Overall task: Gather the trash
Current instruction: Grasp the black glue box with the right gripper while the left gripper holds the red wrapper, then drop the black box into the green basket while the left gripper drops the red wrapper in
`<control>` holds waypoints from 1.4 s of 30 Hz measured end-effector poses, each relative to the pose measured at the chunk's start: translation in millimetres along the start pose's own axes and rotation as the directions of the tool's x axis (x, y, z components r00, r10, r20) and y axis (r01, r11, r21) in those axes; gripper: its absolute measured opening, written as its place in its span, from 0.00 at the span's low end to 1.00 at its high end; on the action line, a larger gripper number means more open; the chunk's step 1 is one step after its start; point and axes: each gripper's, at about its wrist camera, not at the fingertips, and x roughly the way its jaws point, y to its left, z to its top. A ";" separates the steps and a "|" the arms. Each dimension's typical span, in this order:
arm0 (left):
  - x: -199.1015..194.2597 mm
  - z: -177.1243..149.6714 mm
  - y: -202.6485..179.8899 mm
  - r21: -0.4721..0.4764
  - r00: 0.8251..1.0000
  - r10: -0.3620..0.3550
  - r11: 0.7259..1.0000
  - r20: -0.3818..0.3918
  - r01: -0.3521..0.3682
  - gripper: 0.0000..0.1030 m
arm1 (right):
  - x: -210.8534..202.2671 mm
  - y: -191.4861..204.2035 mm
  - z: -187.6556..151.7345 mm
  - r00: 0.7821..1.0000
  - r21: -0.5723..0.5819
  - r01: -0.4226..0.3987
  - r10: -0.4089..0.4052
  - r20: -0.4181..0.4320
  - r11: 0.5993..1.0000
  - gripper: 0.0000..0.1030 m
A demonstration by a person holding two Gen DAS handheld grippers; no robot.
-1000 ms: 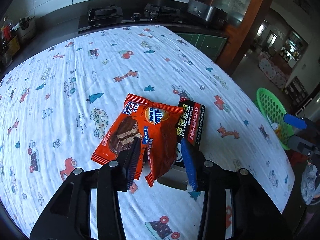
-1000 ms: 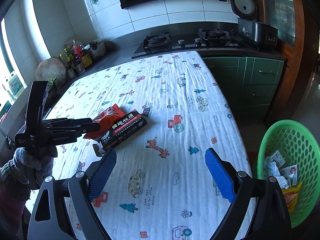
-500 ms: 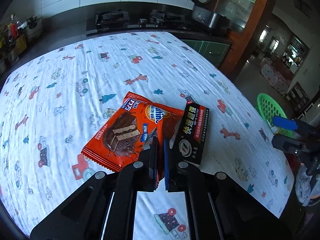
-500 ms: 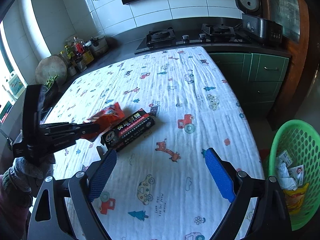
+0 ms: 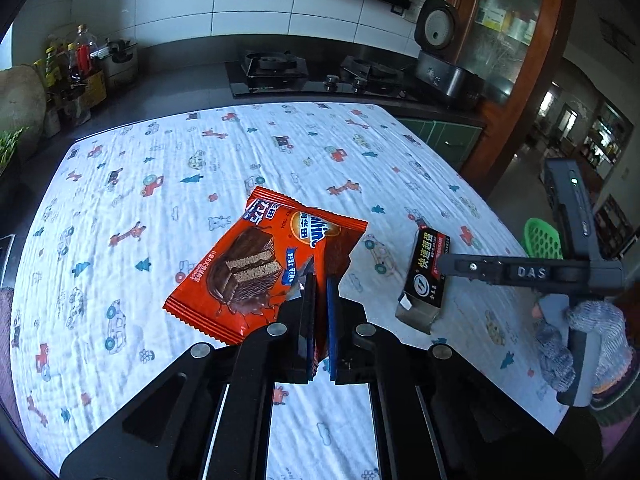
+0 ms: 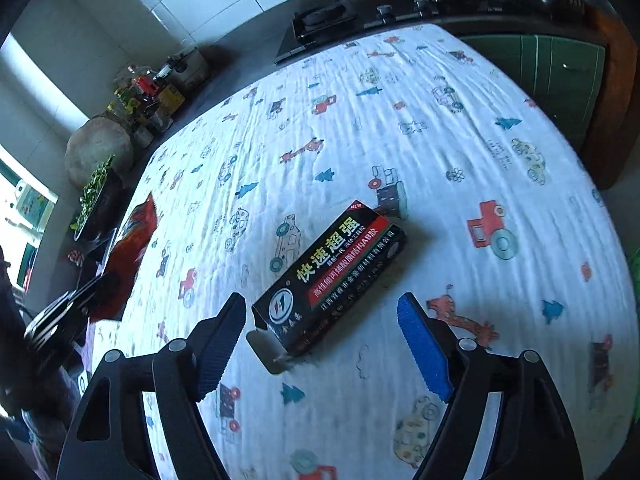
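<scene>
A: Our left tool (image 5: 319,304) has clamped the orange wrapper (image 5: 264,268) and lifted it off the tabletop (image 5: 120,184)!

B: And our right tool (image 6: 320,344), spread wide, has closed in around the black box (image 6: 332,272), which lies flat. 1 grabbed, 1 next.

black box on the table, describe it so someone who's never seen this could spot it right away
Start at the white tablecloth printed with cartoon cars, trees and giraffes. A long black cardboard box lies flat on it, in front of the open right gripper, with an end flap hanging open. Unlike the orange-red wafer wrapper pinched in the left gripper, it is rigid and carries yellow Chinese characters over a red stripe.
</scene>
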 end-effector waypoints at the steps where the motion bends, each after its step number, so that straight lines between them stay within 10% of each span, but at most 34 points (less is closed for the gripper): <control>1: -1.4 -0.9 2.9 -0.006 1.000 -0.003 1.000 0.002 0.003 0.03 | 5.5 0.4 4.2 1.000 0.022 0.002 -0.002 -0.009 1.000 0.74; 18: 1.3 -14.8 19.2 -0.045 1.000 -0.026 0.999 -0.001 0.026 0.03 | 41.4 24.7 11.9 0.978 -0.024 0.201 -0.202 -0.047 0.979 0.53; 34: 8.4 -10.2 -57.2 0.028 0.993 -0.121 0.992 -0.015 0.121 0.03 | -50.7 -25.9 -32.8 0.993 -0.019 0.096 -0.095 0.076 0.995 0.48; 42: 22.3 -6.5 -126.6 0.096 0.981 -0.188 0.977 -0.045 0.191 0.03 | -117.2 -99.7 -47.2 0.971 0.037 0.170 -0.174 0.167 0.985 0.48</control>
